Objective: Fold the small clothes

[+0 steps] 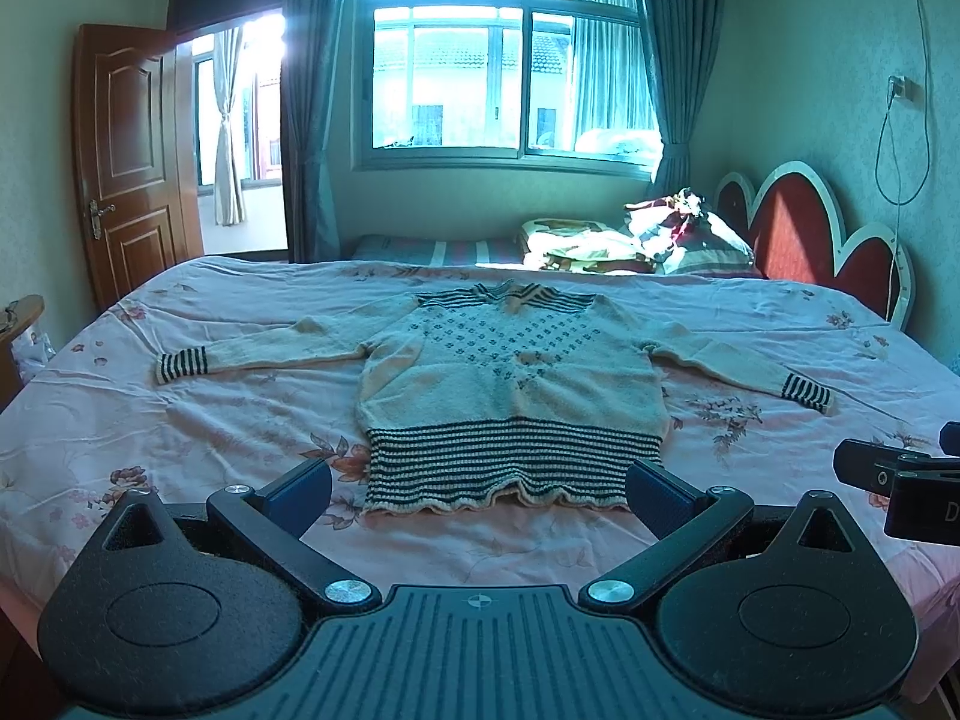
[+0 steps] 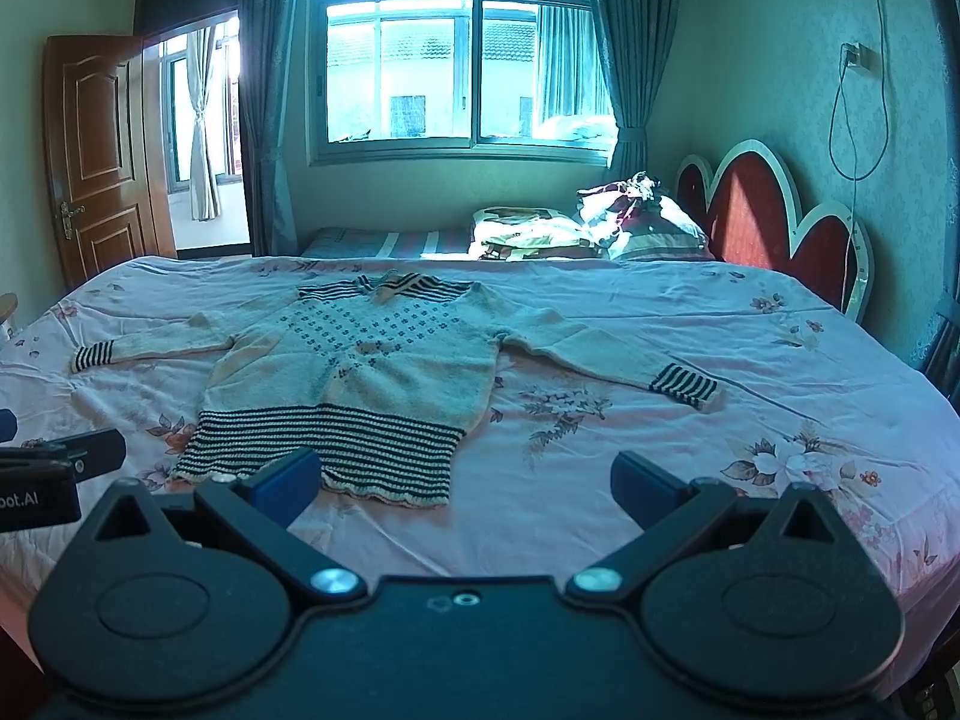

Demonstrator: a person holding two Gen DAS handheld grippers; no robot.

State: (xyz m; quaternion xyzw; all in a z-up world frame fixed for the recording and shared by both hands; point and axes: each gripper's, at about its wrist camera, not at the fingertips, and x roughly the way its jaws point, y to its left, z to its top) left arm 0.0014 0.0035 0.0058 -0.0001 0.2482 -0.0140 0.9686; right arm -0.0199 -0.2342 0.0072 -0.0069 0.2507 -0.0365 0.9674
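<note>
A cream knitted sweater [image 1: 510,372] with dark striped hem, cuffs and collar lies flat and face up on the pink floral bed sheet [image 1: 180,420], both sleeves spread out to the sides. My left gripper [image 1: 480,495] hovers open just in front of the striped hem, with nothing between its blue pads. In the right wrist view the same sweater [image 2: 360,360] lies left of centre, and my right gripper [image 2: 465,489] is open near the hem's right corner, holding nothing. Each gripper shows at the edge of the other's view.
The bed fills the foreground. Pillows and folded bedding [image 1: 648,240] are piled at the far side near the red scalloped headboard [image 1: 798,240]. A window with teal curtains and an open wooden door [image 1: 132,162] stand behind. A cable hangs on the right wall.
</note>
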